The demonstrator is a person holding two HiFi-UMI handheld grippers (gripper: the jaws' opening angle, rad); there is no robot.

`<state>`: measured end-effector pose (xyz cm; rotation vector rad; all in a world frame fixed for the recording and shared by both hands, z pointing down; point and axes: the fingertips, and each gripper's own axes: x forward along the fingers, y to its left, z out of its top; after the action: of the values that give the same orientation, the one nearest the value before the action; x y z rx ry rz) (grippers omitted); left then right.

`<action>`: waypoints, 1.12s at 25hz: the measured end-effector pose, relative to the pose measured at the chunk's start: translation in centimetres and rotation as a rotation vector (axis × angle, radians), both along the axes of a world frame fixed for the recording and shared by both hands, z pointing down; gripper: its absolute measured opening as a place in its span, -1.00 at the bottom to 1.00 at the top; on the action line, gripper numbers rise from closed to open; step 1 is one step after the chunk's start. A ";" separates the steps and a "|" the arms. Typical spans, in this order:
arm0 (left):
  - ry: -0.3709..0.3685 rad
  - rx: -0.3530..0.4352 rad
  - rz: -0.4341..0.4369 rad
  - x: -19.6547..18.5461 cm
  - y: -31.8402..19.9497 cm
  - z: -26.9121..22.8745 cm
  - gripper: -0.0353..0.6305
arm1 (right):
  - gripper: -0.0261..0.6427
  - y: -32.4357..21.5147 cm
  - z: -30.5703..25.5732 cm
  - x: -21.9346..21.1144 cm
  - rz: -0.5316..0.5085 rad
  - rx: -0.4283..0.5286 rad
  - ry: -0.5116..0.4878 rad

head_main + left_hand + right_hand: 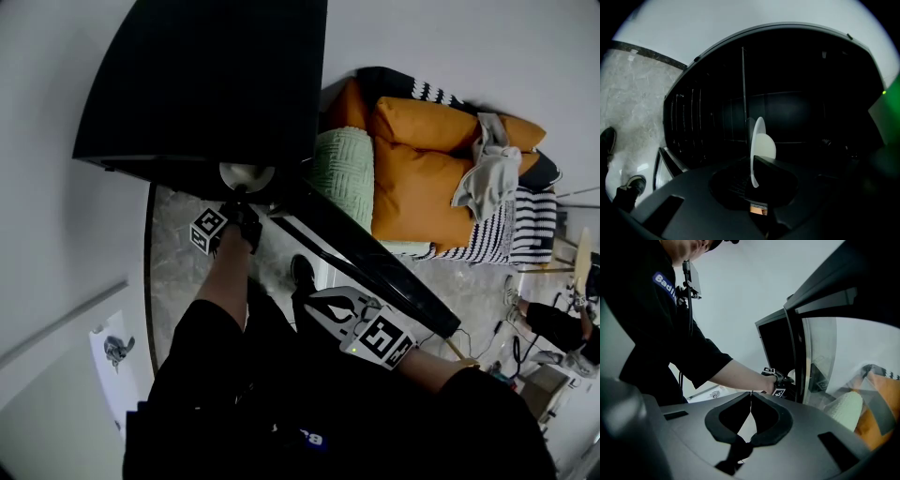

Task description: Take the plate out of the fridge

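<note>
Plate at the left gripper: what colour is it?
Plain white plate; clearest in the left gripper view, edge-on against the dark fridge interior.

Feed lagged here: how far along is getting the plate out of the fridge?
Done: the fridge door stands open. In hand: the left gripper is shut on the rim of the white plate, inside the fridge. Left: draw the plate clear. The right gripper is shut, empty.

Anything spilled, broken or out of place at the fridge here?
Nothing stands out. The left gripper is shut on the rim of the plate at the open fridge; no spill or damage shows.
</note>
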<state>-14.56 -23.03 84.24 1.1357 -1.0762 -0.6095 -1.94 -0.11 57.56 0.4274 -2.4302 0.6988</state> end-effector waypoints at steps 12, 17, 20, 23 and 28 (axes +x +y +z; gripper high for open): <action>0.055 0.036 -0.027 0.2 0.5 -0.7 -0.84 | -0.89 0.5 0.2 0.0 -0.002 -0.007 0.004; 0.045 0.065 -0.024 0.1 0.8 -1.1 -0.84 | -0.89 0.7 0.1 0.1 -0.002 -0.009 0.002; 0.038 0.085 -0.028 -0.3 1.0 -1.3 -0.84 | -0.89 0.9 0.1 0.0 -0.007 -0.006 0.001; 0.035 0.099 -0.034 -0.7 1.4 -1.5 -0.84 | -0.89 1.2 0.0 -0.3 -0.011 -0.005 -0.001; 0.024 0.120 -0.035 -1.6 2.0 -2.0 -0.84 | -0.89 1.5 -0.2 -0.7 -0.015 -0.005 -0.005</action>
<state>-16.12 -21.02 82.28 1.2120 -1.0518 -0.7219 -2.68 1.40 57.39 0.4053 -2.4337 0.7003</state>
